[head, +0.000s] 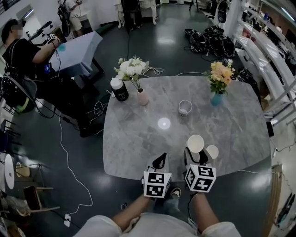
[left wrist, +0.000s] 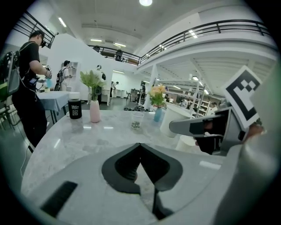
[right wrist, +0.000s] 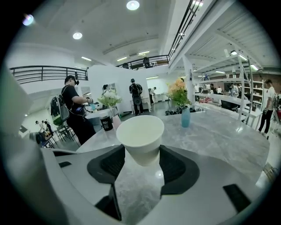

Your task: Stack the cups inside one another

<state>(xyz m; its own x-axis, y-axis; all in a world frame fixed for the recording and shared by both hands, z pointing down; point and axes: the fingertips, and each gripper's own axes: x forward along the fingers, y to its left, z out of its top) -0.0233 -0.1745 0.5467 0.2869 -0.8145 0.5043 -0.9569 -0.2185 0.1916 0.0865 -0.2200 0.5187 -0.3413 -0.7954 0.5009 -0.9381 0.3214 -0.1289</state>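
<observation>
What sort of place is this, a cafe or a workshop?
Probably a big open workspace or lab, not a cafe: a mezzanine railing overhead, storage shelves along one wall, and cables and bags heaped on the floor beyond the marble table.

A grey marble desk [head: 138, 139] stands on a dark glossy floor [head: 157, 46]. Far left sits a blue-clothed table [head: 78, 51]; white shelving [head: 263, 46] runs along the right. Round ceiling lights [right wrist: 132, 5] shine above a railed upper balcony [left wrist: 210, 28].

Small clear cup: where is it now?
Head view: the small clear cup stands on the grey marble table, between the pink vase and the blue vase.
</observation>
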